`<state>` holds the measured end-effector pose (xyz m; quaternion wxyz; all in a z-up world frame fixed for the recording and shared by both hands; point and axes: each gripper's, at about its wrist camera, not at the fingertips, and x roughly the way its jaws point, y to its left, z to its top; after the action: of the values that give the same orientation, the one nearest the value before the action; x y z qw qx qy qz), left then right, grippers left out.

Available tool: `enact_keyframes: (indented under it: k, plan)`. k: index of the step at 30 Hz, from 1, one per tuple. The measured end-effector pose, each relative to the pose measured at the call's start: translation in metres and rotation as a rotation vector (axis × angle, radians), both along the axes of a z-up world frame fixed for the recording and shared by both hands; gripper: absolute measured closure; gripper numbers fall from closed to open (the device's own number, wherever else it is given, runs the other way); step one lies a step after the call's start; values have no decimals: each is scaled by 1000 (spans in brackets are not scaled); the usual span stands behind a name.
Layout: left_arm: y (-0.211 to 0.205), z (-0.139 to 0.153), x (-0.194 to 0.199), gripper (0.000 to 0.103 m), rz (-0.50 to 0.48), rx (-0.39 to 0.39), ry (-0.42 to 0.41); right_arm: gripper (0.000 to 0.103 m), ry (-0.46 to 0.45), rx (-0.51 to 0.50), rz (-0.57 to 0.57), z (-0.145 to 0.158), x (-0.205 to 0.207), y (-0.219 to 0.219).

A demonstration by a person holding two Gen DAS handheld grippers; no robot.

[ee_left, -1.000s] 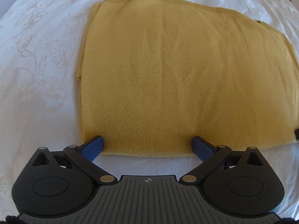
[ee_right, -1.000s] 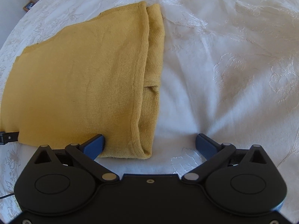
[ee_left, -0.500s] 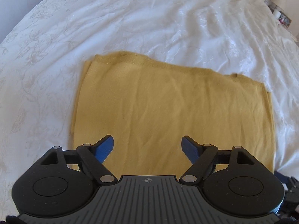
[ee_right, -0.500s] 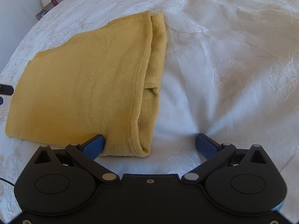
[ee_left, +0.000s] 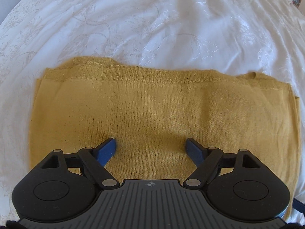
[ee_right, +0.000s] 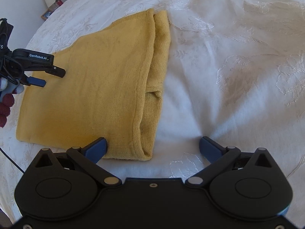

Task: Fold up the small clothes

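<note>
The left gripper (ee_left: 150, 148) has come in from the near edge of the yellow sweater (ee_left: 162, 110) to hang over its middle, jaws opening again after a brief narrowing and grasping nothing, while the right gripper (ee_right: 152, 147) waits released at the sweater's near corner, one finger (ee_right: 96, 148) on the knit and the other on the sheet. That reads as a fold just laid down and let go, with another fold or smoothing likely to follow. The sweater lies flat in a doubled rectangle on a bed (ee_left: 152, 28) under a white embroidered cover, and small items (ee_right: 51, 3) stand by the wall beyond.
</note>
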<state>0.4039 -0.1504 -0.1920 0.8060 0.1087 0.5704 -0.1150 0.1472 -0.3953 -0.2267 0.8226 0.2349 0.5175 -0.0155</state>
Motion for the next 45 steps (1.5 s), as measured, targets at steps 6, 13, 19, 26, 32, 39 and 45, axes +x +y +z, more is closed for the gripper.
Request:
enact_keyframes:
  k: [6,13,19,26,32,39,45]
  plan:
    - [5,-10,1,10,0,1,-1,0,40,175,-77,0,15,-31]
    - [4,-15,6,4,4,15,5,0,-9,303,-85,-8,42,-56]
    - [7,-18,6,3,3,15,-1,0,-30,373,-57,-12,69,-61]
    - [2,-12,8,4,2,9,5,0,-69,397,-47,-15,94,-58]
    - [8,13,-7,15,14,-55,-14,0,-97,409,-55,-20,101,-56]
    - [12,18,-51,15,-17,-51,-20,0,-108,430,-20,-21,95,-61]
    - [17,0,-68,13,-26,-16,19,0,-76,475,30,-20,93,-56]
